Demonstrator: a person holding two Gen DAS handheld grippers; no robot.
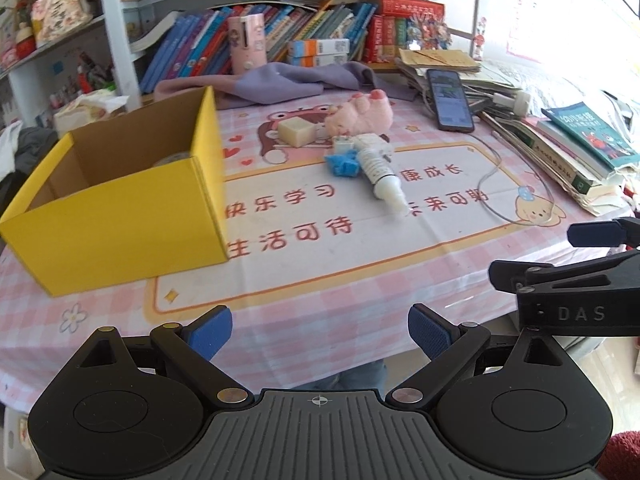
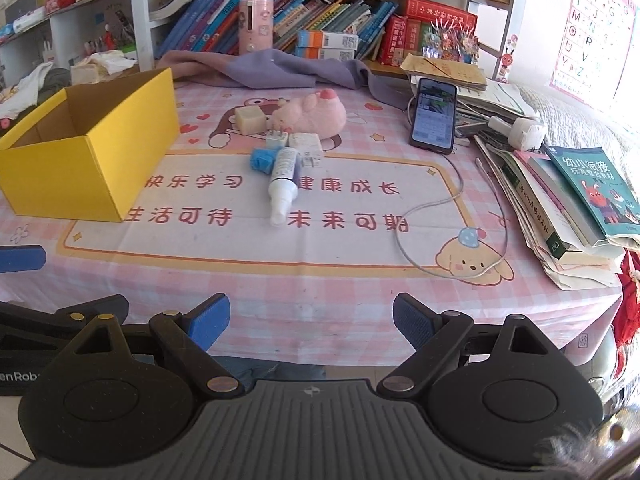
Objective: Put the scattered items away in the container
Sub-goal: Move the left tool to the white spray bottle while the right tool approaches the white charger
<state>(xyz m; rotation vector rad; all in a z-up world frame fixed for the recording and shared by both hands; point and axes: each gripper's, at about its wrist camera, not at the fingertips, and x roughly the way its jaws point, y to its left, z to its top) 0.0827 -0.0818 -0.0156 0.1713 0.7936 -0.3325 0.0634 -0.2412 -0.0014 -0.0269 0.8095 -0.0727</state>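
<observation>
A yellow cardboard box stands open at the left of the table, with what looks like a tape roll inside. Mid-table lie a pink plush toy, a cream block, a white spray bottle, a blue object and white chargers. My left gripper hangs open near the table's front edge, nothing between its blue pads. My right gripper is open too, empty, also at the front edge.
A phone with a looping white cable lies at the right, beside stacked books. A purple cloth lies along the back under a crowded bookshelf. The pink checked tablecloth covers the table.
</observation>
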